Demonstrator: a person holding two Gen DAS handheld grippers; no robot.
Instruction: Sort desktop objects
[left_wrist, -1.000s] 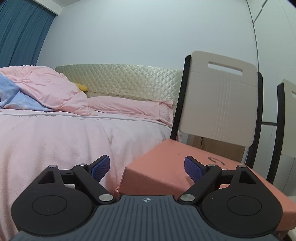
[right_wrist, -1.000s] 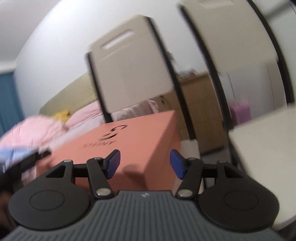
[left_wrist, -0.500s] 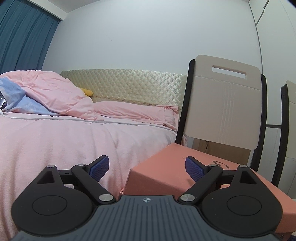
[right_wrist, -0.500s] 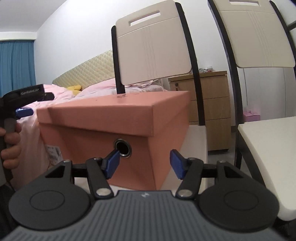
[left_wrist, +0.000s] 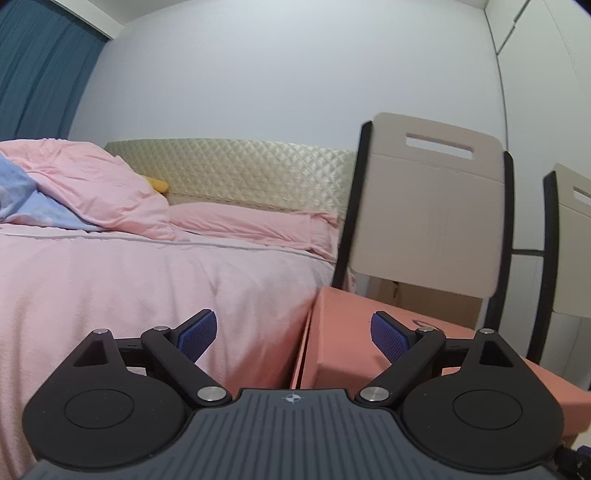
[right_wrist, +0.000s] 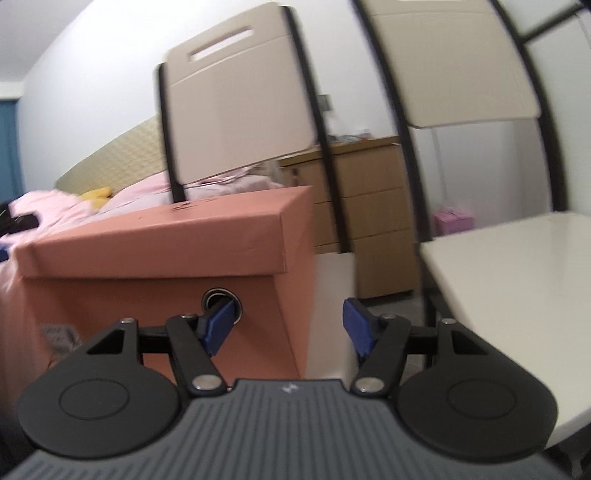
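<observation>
Salmon box (right_wrist: 155, 240), lidded (perhaps cardboard), beside bed (left_wrist: 110, 280)

The salmon box (right_wrist: 155, 240) blocks the way ahead on the left, with open room between it and the chair seat (right_wrist: 517, 280).

A salmon-pink box (right_wrist: 155, 240) of matt cardboard, its lid smooth, with a shiny metal ring (right_wrist: 221, 300) set in one side. The bed (left_wrist: 129, 280) is covered in soft pink cloth – slightly napped, creased. Behind it, a headboard (left_wrist: 240, 173) in quilted, faintly glossy cream fabric. The chair seat (right_wrist: 517, 280) looks glossy and smooth; the dresser (right_wrist: 369, 221) is pale wood. Gripper pads (left_wrist: 195, 334) are blue, finely textured rubber – on matt black plastic arms.
</observation>
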